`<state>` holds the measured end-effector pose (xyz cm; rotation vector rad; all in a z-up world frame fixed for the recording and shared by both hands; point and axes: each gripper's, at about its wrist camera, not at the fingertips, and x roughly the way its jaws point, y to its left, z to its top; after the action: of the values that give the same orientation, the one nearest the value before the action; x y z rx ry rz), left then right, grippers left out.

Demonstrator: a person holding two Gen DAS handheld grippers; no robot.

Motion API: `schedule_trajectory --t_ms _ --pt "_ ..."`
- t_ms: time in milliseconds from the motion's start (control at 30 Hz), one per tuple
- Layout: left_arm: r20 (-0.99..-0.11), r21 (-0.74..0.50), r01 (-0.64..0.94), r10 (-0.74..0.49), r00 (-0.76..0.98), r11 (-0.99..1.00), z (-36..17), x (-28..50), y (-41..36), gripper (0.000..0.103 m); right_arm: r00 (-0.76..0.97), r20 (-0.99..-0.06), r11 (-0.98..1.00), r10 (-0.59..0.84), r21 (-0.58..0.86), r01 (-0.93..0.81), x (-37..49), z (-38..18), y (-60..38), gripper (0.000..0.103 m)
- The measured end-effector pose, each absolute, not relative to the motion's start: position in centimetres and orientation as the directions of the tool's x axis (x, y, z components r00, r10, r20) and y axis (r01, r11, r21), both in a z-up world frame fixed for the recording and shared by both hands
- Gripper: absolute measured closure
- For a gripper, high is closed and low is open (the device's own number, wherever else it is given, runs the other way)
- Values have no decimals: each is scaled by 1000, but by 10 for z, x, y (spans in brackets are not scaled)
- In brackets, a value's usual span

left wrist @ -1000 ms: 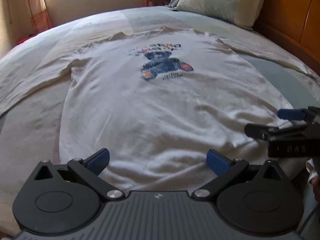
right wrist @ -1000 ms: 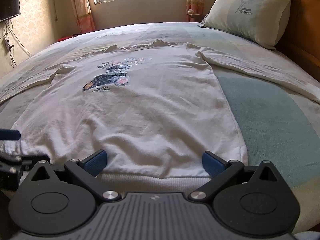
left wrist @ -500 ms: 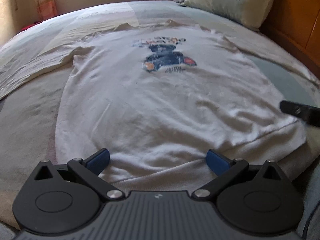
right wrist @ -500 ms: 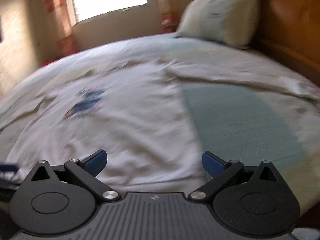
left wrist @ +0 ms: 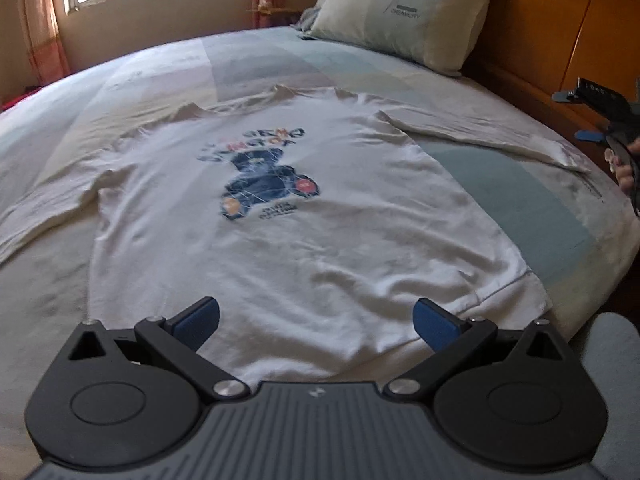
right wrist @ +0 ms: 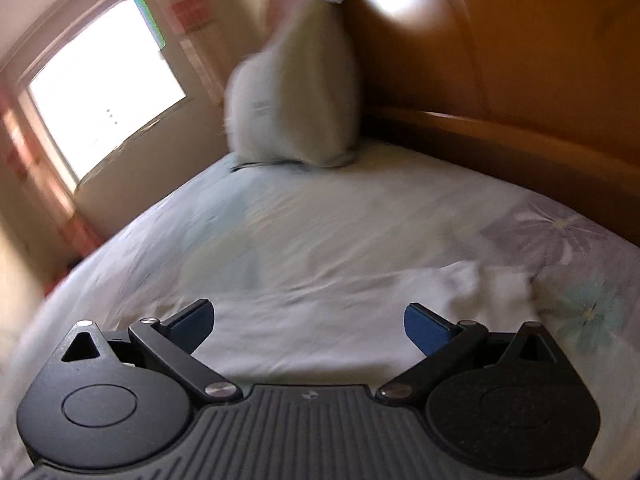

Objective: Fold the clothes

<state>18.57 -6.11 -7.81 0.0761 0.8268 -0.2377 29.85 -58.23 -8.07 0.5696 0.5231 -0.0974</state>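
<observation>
Fingers with blue pads on the left gripper [left wrist: 316, 322] stand wide apart and hold nothing, hovering just above the ribbed hem of a white long-sleeved sweatshirt with a dark blue bear print [left wrist: 280, 216]. That sweatshirt lies face up and spread flat across the bed with its pale patchwork sheet [left wrist: 160, 76], hem at the near edge, collar toward the far edge, both sleeves stretched out to the sides; laid out like this, it looks ready for a first fold, none of which is made yet. Further right, the right sleeve [left wrist: 492, 136] runs toward the bed's right edge, where the right gripper [right wrist: 308, 326] is out beside it, its own blurred view showing its fingers equally wide apart and empty, with white cloth directly below them. Judging from this, the right hand [left wrist: 624, 168] is lining up on the sleeve end to bring it in over the body, while the left waits at the hem. Beyond the collar, a pale green pillow with dark lettering [left wrist: 404, 16] leans against the orange wooden headboard [left wrist: 560, 32] at the far right corner.
</observation>
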Motion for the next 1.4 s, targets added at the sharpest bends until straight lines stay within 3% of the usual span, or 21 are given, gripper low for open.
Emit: schedule_trajectory --t_ms 267,367,567,833,1100,1233,1400 --pt "-754 -30 256 -190 629 966 -95 220 -78 1 848 -493 748 195 634 197 345 -120 -642 0" --pt "-771 -20 263 -183 610 964 -104 229 -83 1 805 -558 765 201 603 226 361 -141 -638 0" --pt "-774 -16 257 -175 609 966 -108 236 -82 1 825 -561 835 73 487 257 370 -136 -633 0" --pt "-765 7 281 -176 619 960 -104 234 -87 1 771 -621 829 141 499 251 342 -134 -620 0" --pt "-753 3 290 -188 631 957 -96 227 -89 1 803 -566 779 186 583 231 313 -125 -628 0" --pt "-756 22 301 -181 629 953 -93 222 -94 1 780 -587 771 218 593 231 316 -138 -627 0" --pt "-757 30 290 -167 631 957 -92 217 -89 1 771 -635 826 54 462 323 310 -109 -607 0"
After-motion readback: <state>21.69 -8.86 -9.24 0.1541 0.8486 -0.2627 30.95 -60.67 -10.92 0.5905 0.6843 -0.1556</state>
